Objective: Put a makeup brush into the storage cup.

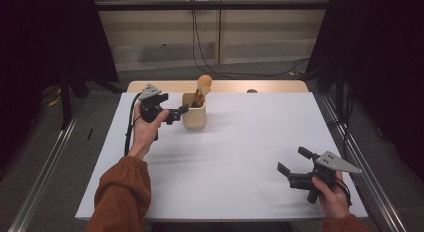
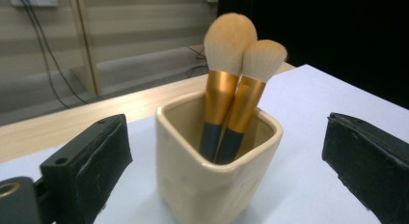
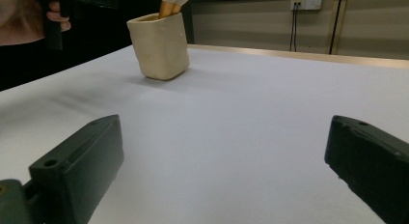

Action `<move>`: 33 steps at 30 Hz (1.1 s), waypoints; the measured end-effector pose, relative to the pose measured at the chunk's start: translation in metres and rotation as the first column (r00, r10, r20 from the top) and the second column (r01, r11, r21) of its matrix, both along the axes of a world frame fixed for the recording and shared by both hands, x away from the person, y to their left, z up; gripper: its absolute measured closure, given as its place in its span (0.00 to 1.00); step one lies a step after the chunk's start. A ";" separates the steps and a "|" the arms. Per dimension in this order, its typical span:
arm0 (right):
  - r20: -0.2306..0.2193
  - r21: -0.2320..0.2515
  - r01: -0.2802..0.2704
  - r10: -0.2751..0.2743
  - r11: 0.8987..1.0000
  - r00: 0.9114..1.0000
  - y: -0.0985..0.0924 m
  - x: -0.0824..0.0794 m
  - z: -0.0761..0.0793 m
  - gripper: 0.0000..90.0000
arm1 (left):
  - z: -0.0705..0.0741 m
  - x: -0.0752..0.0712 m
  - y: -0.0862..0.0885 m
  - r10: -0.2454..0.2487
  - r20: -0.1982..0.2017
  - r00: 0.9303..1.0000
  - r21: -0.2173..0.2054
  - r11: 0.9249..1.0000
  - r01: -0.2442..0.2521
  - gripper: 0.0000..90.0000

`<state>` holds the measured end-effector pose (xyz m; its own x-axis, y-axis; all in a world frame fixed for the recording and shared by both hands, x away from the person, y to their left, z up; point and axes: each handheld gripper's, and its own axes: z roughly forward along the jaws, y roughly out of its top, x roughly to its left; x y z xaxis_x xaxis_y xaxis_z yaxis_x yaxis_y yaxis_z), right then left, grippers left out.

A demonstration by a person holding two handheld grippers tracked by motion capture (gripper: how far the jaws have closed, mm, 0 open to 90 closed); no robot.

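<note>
A cream square ceramic cup (image 1: 194, 112) stands at the far left of the white table top (image 1: 240, 162). Two makeup brushes (image 2: 230, 74) with gold ferrules and pale bristles lean together inside it, bristles up. My left gripper (image 1: 179, 114) is open right beside the cup's left side, and its black pads (image 2: 91, 156) stand wide apart with the cup (image 2: 217, 161) just ahead of them, untouched. Near the front right corner my right gripper (image 1: 292, 159) is open and holds nothing, its pads (image 3: 87, 161) facing the cup (image 3: 159, 45) across bare white surface.
A wooden strip (image 1: 150, 86) runs along the table's far edge, with a small dark object (image 1: 251, 91) on it. Cables hang down the back wall (image 1: 197, 37). Metal rails (image 1: 45, 167) flank the table on both sides.
</note>
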<state>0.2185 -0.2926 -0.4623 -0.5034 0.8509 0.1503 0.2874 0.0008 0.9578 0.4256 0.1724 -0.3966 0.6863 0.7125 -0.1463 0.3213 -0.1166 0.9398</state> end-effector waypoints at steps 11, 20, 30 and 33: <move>0.001 -0.009 0.005 -0.005 1.000 1.000 0.001 -0.001 0.000 0.00 | -0.009 -0.027 0.016 -0.005 0.003 1.000 0.037 0.999 0.005 0.03; 0.002 -0.009 0.010 -0.010 1.000 1.000 0.001 -0.002 0.001 0.00 | -0.021 -0.053 0.025 -0.008 0.007 1.000 0.018 1.000 0.008 0.04; 0.005 -0.011 0.015 -0.015 1.000 1.000 0.001 -0.004 0.000 0.00 | -0.023 -0.087 0.036 -0.020 0.052 0.998 -0.019 1.000 0.021 0.02; 0.005 -0.008 0.019 -0.019 1.000 1.000 0.000 -0.005 0.000 0.00 | -0.025 -0.097 0.039 -0.017 0.055 0.998 -0.021 1.000 0.018 0.04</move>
<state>0.2138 -0.2930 -0.4618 -0.4879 0.8614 0.1413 0.2826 0.0027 0.9592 0.3290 0.2109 -0.4216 0.7058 0.6976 -0.1234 0.2674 -0.1010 0.9583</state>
